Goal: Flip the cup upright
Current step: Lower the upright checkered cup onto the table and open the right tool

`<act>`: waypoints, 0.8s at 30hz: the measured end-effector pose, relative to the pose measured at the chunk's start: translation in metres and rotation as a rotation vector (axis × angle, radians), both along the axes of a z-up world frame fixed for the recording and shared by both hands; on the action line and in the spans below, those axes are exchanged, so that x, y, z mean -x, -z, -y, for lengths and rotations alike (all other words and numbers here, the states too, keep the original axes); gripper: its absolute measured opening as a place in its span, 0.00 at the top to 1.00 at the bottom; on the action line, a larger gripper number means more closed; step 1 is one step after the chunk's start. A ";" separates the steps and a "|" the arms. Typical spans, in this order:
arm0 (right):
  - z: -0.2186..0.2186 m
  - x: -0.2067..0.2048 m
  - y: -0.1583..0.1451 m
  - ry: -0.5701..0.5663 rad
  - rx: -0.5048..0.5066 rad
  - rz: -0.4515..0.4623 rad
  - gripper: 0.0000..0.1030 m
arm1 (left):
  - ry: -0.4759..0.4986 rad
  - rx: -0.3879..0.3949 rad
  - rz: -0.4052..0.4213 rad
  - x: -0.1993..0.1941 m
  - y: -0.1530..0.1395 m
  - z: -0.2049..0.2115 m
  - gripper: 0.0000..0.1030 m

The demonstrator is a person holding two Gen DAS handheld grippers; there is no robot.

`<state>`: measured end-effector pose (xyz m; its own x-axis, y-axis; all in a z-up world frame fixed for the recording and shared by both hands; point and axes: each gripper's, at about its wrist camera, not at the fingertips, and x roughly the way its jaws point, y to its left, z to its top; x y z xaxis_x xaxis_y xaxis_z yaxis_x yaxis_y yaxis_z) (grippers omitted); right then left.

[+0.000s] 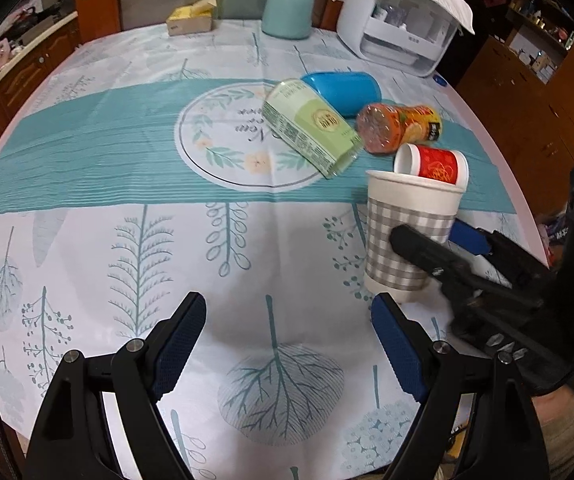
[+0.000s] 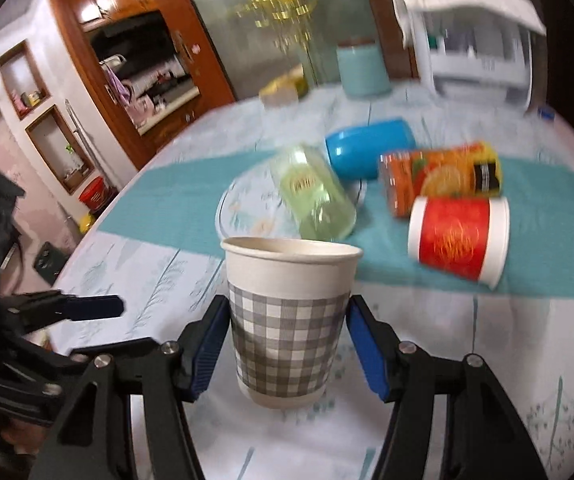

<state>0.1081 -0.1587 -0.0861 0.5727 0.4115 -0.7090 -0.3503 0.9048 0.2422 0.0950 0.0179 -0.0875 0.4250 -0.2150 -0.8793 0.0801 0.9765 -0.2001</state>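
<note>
Over patterned tablecloth (image 1: 127,140), right tool (image 2: 287,344) clamps upright plaid cup (image 2: 289,320).

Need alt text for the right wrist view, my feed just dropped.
A grey plaid paper cup stands upright, mouth up, between the right gripper fingers, which flank its sides closely. Behind it on the tablecloth lie a red cup, a green cup, a blue cup and an orange bottle, all on their sides.

Matt paper checked cup (image 2: 287,320); beside it glossy red paper cup (image 2: 459,236), smooth blue plastic cup (image 1: 343,90), printed cloth tablecloth (image 1: 127,200), textured blue finger pads (image 1: 179,344).
</note>
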 end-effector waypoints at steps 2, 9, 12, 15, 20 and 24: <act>-0.005 0.001 0.007 0.015 0.005 0.063 0.42 | -0.020 -0.012 0.021 0.001 -0.001 -0.002 0.19; -0.020 0.012 0.019 0.022 0.025 0.154 0.42 | -0.084 -0.033 0.059 0.000 0.003 -0.012 0.19; -0.022 0.022 0.021 0.015 0.046 0.180 0.41 | -0.097 -0.032 0.069 0.000 0.004 -0.015 0.19; -0.021 0.028 0.022 0.009 0.048 0.186 0.41 | -0.105 -0.038 0.078 0.002 0.007 -0.016 0.19; -0.021 0.037 0.025 -0.003 0.046 0.189 0.39 | -0.102 -0.042 0.083 0.007 0.008 -0.013 0.19; -0.026 0.042 0.029 -0.018 0.059 0.168 0.39 | -0.099 -0.042 0.091 0.010 0.008 -0.013 0.19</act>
